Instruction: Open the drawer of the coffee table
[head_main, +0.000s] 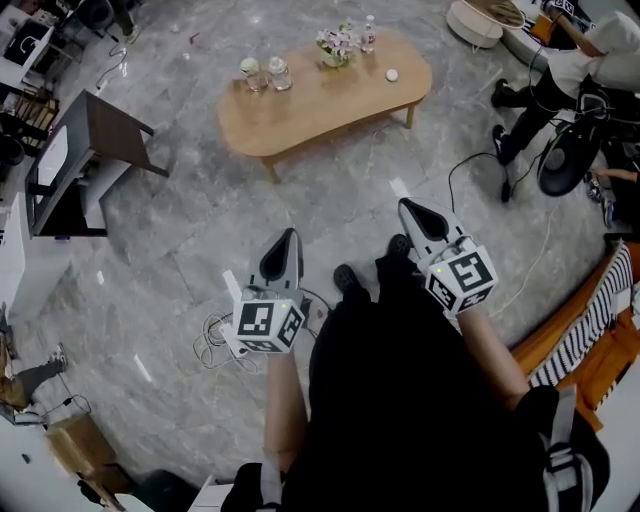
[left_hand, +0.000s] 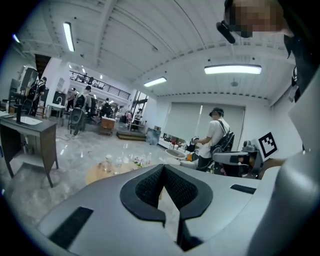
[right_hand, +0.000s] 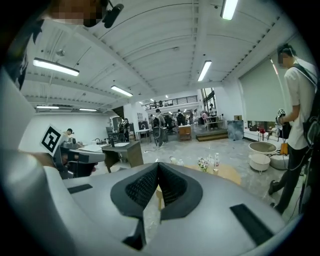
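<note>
Here left claw (head_main: 289, 236) and right claw (head_main: 406, 206) point slightly downward, closed.

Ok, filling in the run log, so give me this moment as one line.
phase: standing off | left tool: shut, empty | right tool: shut, empty | coffee table: ahead, untouched

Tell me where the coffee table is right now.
In the head view the coffee table stands at top centre on the grey floor, well ahead of the left gripper and the right gripper, with a dark desk to its left.
</note>
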